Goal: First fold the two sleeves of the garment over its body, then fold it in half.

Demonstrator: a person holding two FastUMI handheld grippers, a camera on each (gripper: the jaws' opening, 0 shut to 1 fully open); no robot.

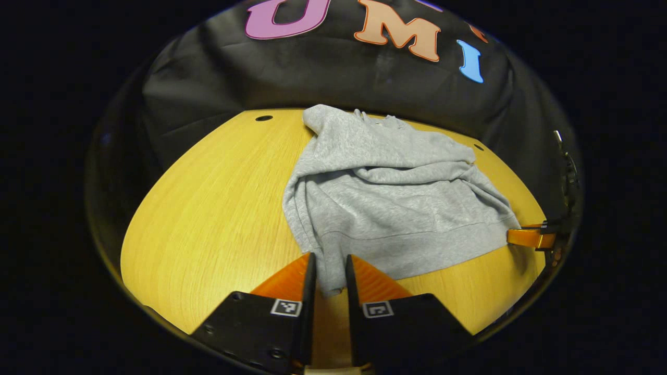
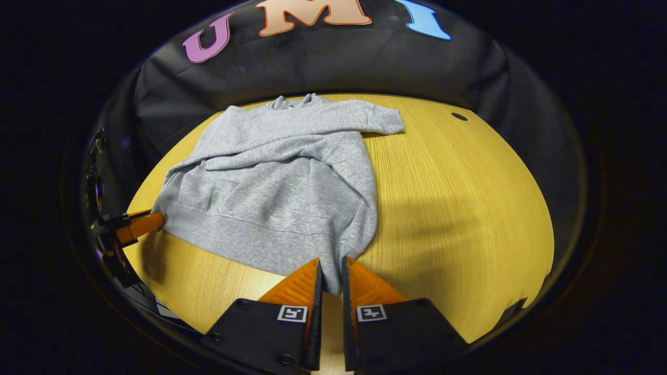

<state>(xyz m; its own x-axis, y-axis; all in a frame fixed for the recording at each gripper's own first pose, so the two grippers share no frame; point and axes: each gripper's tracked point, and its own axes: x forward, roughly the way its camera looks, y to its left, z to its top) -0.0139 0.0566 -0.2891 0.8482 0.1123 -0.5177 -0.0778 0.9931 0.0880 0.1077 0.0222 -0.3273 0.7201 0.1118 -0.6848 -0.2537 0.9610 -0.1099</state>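
1. A yellow wooden table (image 1: pixel 208 219) stands before the black cloth wall (image 1: pixel 323 73)
2. The grey sweatshirt (image 1: pixel 385 192) lies on it, sleeves folded over its body
3. The left gripper (image 1: pixel 328 278) and right gripper (image 2: pixel 330 276) each pinch a bottom hem corner near the table's front edge; bare wood lies to either side

Grey garment on a yellow wood-grain table.

In my left gripper view the garment (image 1: pixel 385 203) is a pale heather grey, finely speckled, with no print, running from the top centre to the lower middle of the frame. The table (image 1: pixel 208 219) under it, at the left, is warm yellow with thin, straight grain lines. In my right gripper view I see the same grey at centre left and a darker shadow band across the yellow at the right.
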